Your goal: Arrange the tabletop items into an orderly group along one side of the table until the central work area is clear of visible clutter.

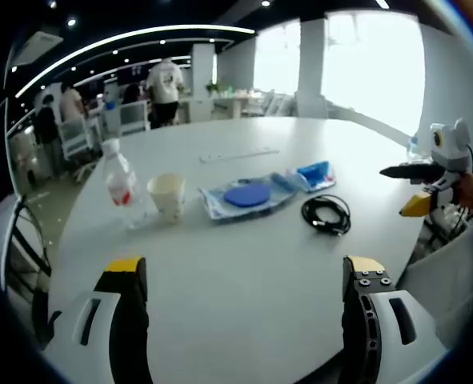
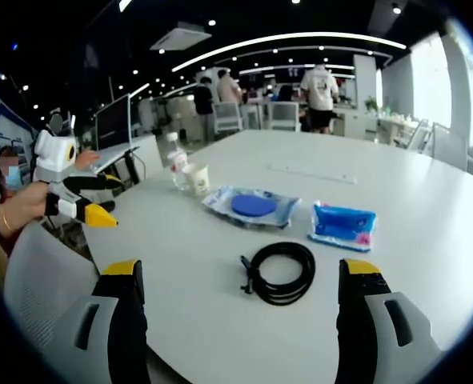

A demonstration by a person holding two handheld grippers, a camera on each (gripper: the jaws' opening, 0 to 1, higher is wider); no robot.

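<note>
Your left gripper [image 1: 244, 276] and right gripper [image 2: 240, 276] both hover with jaws spread, holding nothing. On the white desk [image 2: 428, 208], the coiled black cable [image 2: 278, 273] lies just ahead between your right jaws; the blue pouch [image 2: 342, 226], flat blue packet [image 2: 252, 206], paper cup [image 2: 195, 178] and water bottle [image 2: 172, 156] sit farther off.

Legible text, labels, brands, numbers, signs: none. Water bottle [image 1: 120, 182]: red-and-white label, print too small to read. Blue packet [image 2: 342, 226]: pink and white markings, not legible. Paper cup [image 1: 166, 194]: no readable print. Flat blue-disc package [image 2: 253, 206]: no readable print.
</note>
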